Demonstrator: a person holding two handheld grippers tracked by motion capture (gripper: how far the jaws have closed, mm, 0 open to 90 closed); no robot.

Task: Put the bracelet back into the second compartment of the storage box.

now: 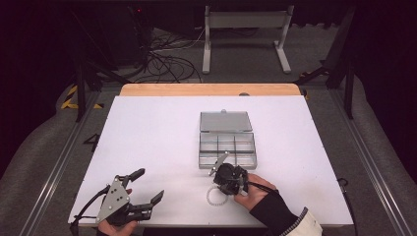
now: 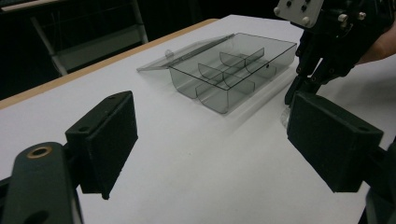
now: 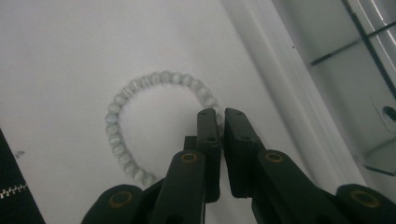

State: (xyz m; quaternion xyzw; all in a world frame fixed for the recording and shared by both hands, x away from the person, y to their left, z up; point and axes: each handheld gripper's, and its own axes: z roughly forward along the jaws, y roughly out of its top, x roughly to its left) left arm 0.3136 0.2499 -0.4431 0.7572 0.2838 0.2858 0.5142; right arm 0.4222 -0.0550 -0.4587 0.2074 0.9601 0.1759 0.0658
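**Bracelet pinched, box still waiting**

The right hand-held gripper (image 3: 219,114) has its jaws pressed together on the bead bracelet (image 3: 122,121), catching the ring on its right-hand arc, near the ring's 3 o'clock in the right gripper view. The rest of the loop lies flat on the white surface (image 1: 157,132), so the pickup looks begun but not finished: by my reading the grasp is made and the lift is yet to come.

In the high view the bracelet (image 1: 215,195) sits just beside the clear compartment box (image 1: 227,150), at the box's 6 o'clock. The box lid is thrown back and its compartments look empty, so carrying the bracelet over and dropping it in is probably what remains.

The right hand (image 1: 251,194) tips its gripper steeply down over the beads. The left hand-held gripper (image 1: 140,189) rests near the surface's 7 o'clock corner, jaws wide apart, holding nothing.
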